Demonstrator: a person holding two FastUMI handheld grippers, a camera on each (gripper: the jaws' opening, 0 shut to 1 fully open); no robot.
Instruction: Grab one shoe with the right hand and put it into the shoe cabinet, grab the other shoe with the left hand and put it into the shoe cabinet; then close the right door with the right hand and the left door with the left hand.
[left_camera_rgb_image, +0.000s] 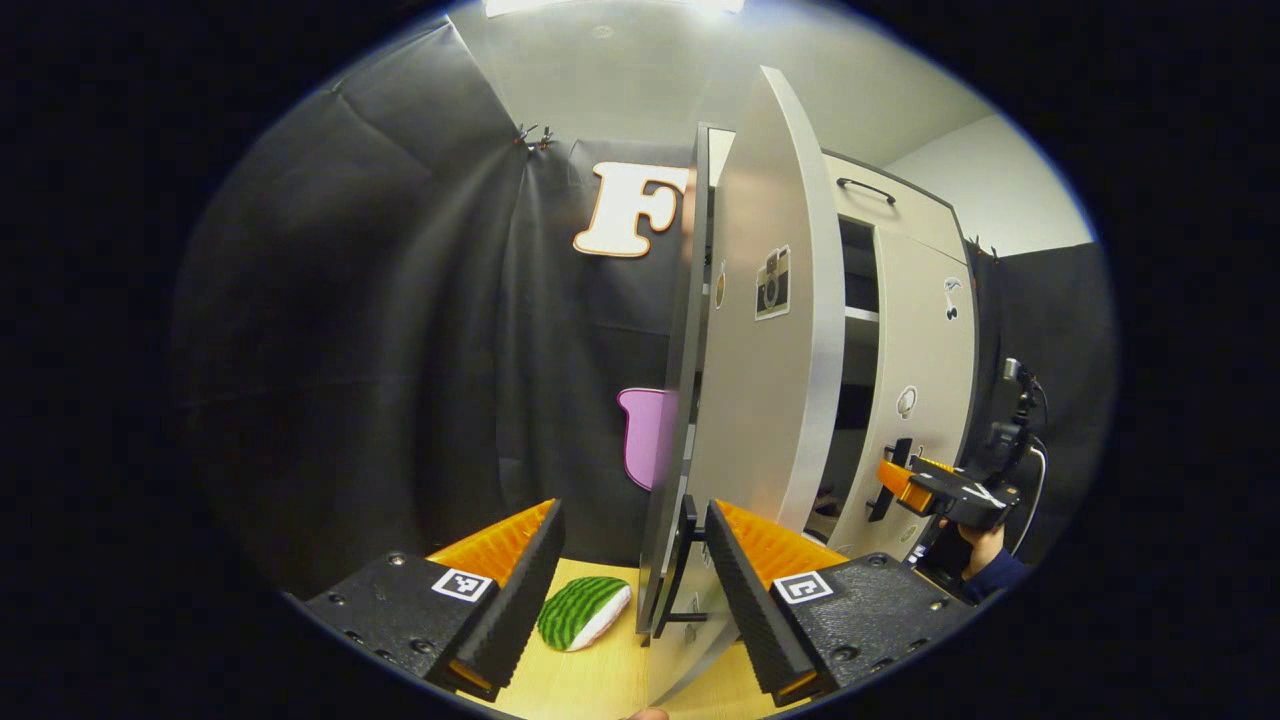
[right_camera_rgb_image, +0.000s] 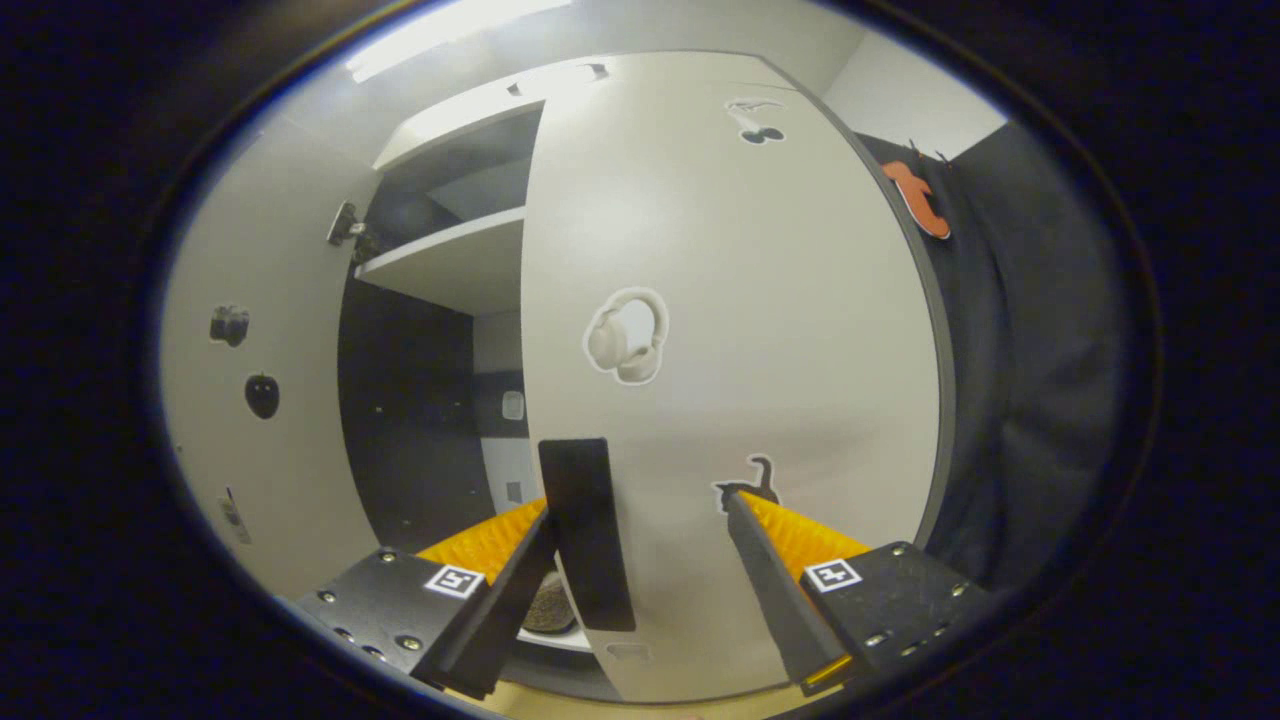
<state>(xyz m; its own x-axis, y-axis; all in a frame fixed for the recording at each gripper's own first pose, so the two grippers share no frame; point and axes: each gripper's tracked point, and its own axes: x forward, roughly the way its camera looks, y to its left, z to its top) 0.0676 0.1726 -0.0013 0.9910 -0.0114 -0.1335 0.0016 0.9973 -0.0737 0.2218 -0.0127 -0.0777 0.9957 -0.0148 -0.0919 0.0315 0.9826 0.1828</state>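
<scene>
Doors of the shoe cabinet, both ajar, neither yet shut; shoes judged already inside, one dark rounded shape (right_camera_rgb_image: 548, 606) on the cabinet's bottom shelf being glimpsed low in the right gripper view, too small to name for certain. Left gripper view: left door (left_camera_rgb_image: 765, 370) standing edge-on straight ahead, its long axis upright, its free edge rising between the spread jaws of the left gripper (left_camera_rgb_image: 632, 580); jaws released, gripping nothing; the door's dark handle (left_camera_rgb_image: 682, 575) lies just inside the right-hand finger, near but apparently not touching. A green striped cushion (left_camera_rgb_image: 583, 612) rests on the pale bench (left_camera_rgb_image: 600, 680) near the door's foot. Farther off, by the right door (left_camera_rgb_image: 925, 400), the right gripper (left_camera_rgb_image: 905, 480) is held by a hand (left_camera_rgb_image: 985, 548) close against that door's handle. Right gripper view: right door (right_camera_rgb_image: 740, 350) fills the front, face-on and very near, upright; its dark vertical handle (right_camera_rgb_image: 588, 535) stands between the spread jaws of the right gripper (right_camera_rgb_image: 640, 570), closer to the left-hand finger; jaws released, not pinching it. Cabinet opening with a shelf (right_camera_rgb_image: 450, 255) lies to the left of the door's free edge. Judgement: the right gripper is the nearer to its door, so the coming push should run from the door's face toward that opening.
</scene>
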